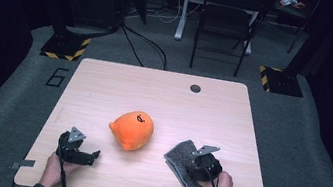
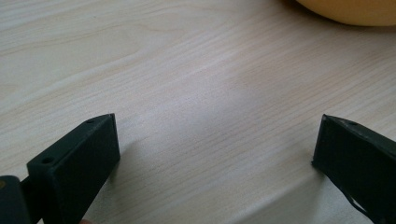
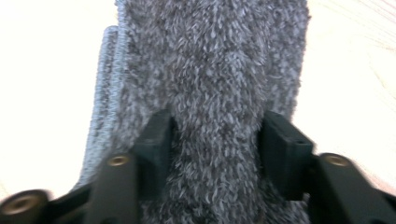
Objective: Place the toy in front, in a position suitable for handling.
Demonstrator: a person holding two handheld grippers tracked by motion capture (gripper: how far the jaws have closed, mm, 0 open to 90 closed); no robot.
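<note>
In the right gripper view the right claw has its two black jaws pressed into a ridge of the grey fuzzy cloth, the pile bunched up between them, so it is grasping the cloth. The cloth runs from the bottom of that frame up to the top centre, with a folded, ribbed edge showing along its left side and pale counter on both sides.

In the high view the right claw sits at the lower right of the frame, on top of the near part of the grey fuzzy cloth, with the person's hand behind it at the counter's near edge. The cloth lies flat on the counter, its far corner pointing toward the frame's centre.

The left claw is at the lower left of the high view, released: in the left gripper view its jaws stand wide apart with bare wood between them.

Between the two claws and a little farther up the frame lies an orange plush toy, near the cloth but apart from it; its edge shows at the upper right of the left gripper view.

A small dark round grommet sits near the counter's far edge.
</note>
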